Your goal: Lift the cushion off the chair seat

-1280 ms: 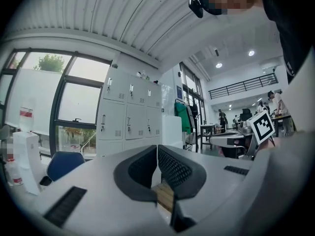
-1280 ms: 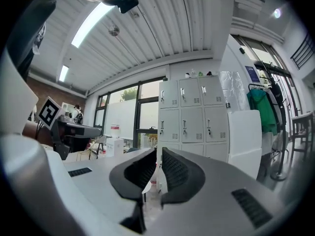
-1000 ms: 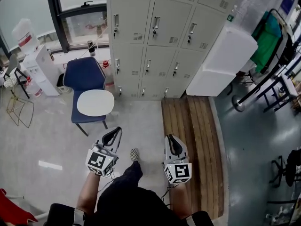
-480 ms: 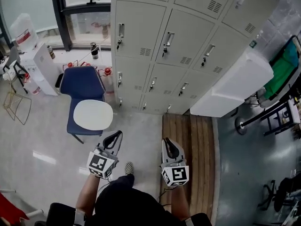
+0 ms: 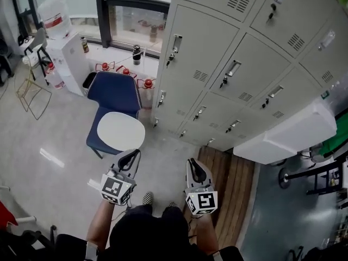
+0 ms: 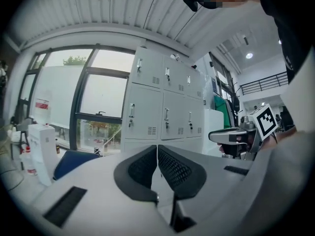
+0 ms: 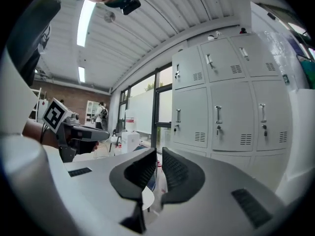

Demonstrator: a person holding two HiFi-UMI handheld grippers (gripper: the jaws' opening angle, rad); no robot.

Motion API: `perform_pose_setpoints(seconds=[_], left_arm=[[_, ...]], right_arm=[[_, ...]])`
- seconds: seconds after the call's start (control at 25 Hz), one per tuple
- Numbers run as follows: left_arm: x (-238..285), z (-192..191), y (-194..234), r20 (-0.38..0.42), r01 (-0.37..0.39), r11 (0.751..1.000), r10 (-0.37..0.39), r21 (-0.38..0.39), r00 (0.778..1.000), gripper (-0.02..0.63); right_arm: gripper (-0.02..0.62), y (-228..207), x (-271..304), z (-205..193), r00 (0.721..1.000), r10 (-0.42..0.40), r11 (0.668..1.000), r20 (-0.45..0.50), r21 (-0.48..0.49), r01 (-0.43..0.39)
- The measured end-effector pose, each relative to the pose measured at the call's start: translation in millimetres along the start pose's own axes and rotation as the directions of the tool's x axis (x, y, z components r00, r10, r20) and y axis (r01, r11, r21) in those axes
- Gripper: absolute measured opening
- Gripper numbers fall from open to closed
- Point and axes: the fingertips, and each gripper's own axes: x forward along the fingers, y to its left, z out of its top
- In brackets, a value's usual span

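Left claw (image 5: pixel 131 155): clenched, nothing in it. Jaws meet tip to tip in its own view. Right claw (image 5: pixel 192 164): same, clamped together and empty. Both are held out roughly level in front of the person, side by side.

Change over the last second: the person has walked in and swung toward the chair (image 5: pixel 114 94), which now looks bigger and closer ahead of the left claw. The claws haven't opened. The cushion (image 5: pixel 120 131) hasn't budged. It lies flat on the seat, near the left claw but apart from it. So this reads as the approach, lift not started. The jaws need to open before any grab.

Materials: the cushion is a thin, white, smooth-looking oval pad. The chair is blue, with a padded seat and back on thin dark legs. Behind it are grey metal lockers (image 5: pixel 234 53), and the floor (image 5: pixel 49 162) is pale and glossy.
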Motion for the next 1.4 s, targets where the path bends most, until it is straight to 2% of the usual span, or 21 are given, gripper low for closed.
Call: perform_pose_setpoints(seconds=[0.2,0.32,0.48,0.72,0.88,1.0,1.08,1.16,1.28,1.4], left_arm=[[-11,-2,43,-0.002,-0.136,0.991,0.136,-0.017,0.991,0.023],[-18,-14,64,-0.003,-0.242,0.969,0.242,-0.045,0.97,0.021],[-16,-36,78,-0.005,-0.386,0.919,0.387,-0.081,0.922,0.021],[-5,-58,80,-0.058,-0.577,0.804,0.575,-0.14,0.816,0.022],[-8,-74,88,-0.082,-0.663,0.735,0.659,-0.141,0.748,0.021],[-13,-99,95,-0.13,-0.722,0.678,0.71,-0.136,0.692,0.023],[-13,-116,102,-0.137,-0.748,0.648,0.736,-0.142,0.663,0.022],[-10,-133,107,-0.152,-0.757,0.637,0.742,-0.145,0.653,0.021],[-4,-158,120,-0.136,-0.766,0.626,0.754,-0.148,0.643,0.023],[1,-195,134,-0.174,-0.771,0.618,0.752,-0.153,0.636,0.023]], right_arm=[[0.054,22,55,6,0.989,0.151,0.988,0.004,-0.021,-0.151],[0.054,32,88,0,0.968,0.253,0.967,-0.001,-0.04,-0.252],[0.054,35,129,-9,0.919,0.394,0.917,-0.002,-0.067,-0.393],[0.054,33,176,-21,0.802,0.596,0.796,-0.044,-0.094,-0.597],[0.054,37,204,-42,0.748,0.659,0.745,-0.075,-0.074,-0.663],[0.054,42,222,-65,0.718,0.688,0.714,-0.105,-0.079,-0.695],[0.054,48,234,-81,0.7,0.704,0.696,-0.12,-0.076,-0.714],[0.054,55,245,-96,0.685,0.717,0.682,-0.13,-0.071,-0.728],[0.054,69,265,-125,0.677,0.722,0.676,-0.145,-0.064,-0.734],[0.054,86,284,-162,0.667,0.726,0.668,-0.17,-0.061,-0.742]])
